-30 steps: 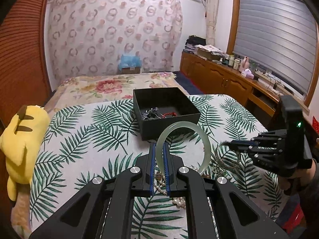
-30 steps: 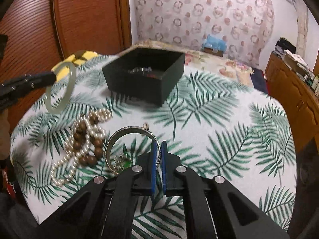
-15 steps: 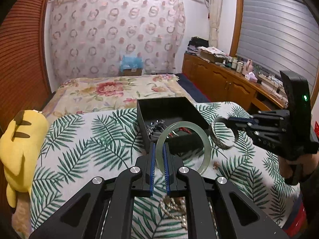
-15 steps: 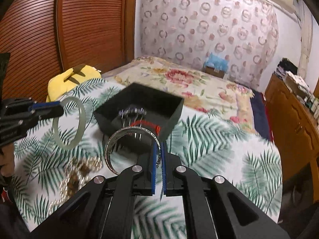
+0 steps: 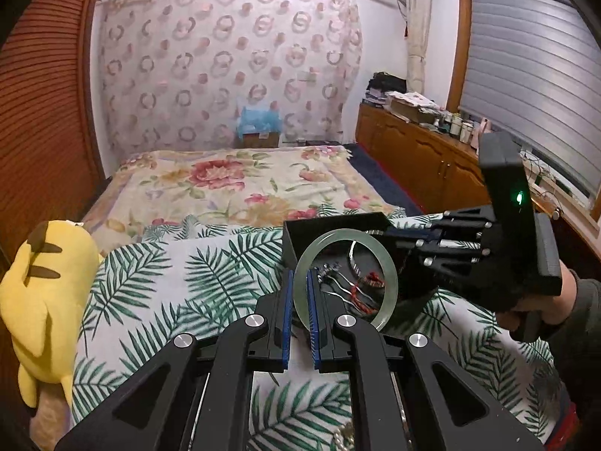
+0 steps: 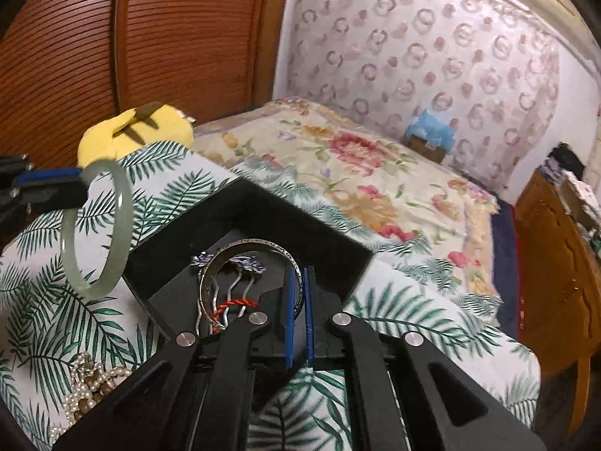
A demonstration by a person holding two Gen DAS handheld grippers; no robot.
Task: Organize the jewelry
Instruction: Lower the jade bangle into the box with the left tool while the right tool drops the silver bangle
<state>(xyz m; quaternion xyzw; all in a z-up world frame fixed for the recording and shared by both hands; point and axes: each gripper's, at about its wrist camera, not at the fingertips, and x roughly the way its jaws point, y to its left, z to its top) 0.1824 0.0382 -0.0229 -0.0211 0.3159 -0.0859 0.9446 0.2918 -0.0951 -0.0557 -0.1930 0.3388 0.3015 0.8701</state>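
a jade bangle [image 5: 388, 282] is clamped by the left gripper [image 5: 299, 293] while a silver bangle [image 6: 210, 282] is pinched over the black box [image 6: 263, 210] by the right gripper [image 6: 299, 289].

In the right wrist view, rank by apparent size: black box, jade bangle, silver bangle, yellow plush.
1. black box
2-4. yellow plush, jade bangle and silver bangle look roughly alike; the plush is partly hidden and farther off, so no firm ranking.

Dim warm indoor light, pretty soft and even, no hard shadows. Heavy fisheye bending with black corners; right wrist view is smeary along its right edge.
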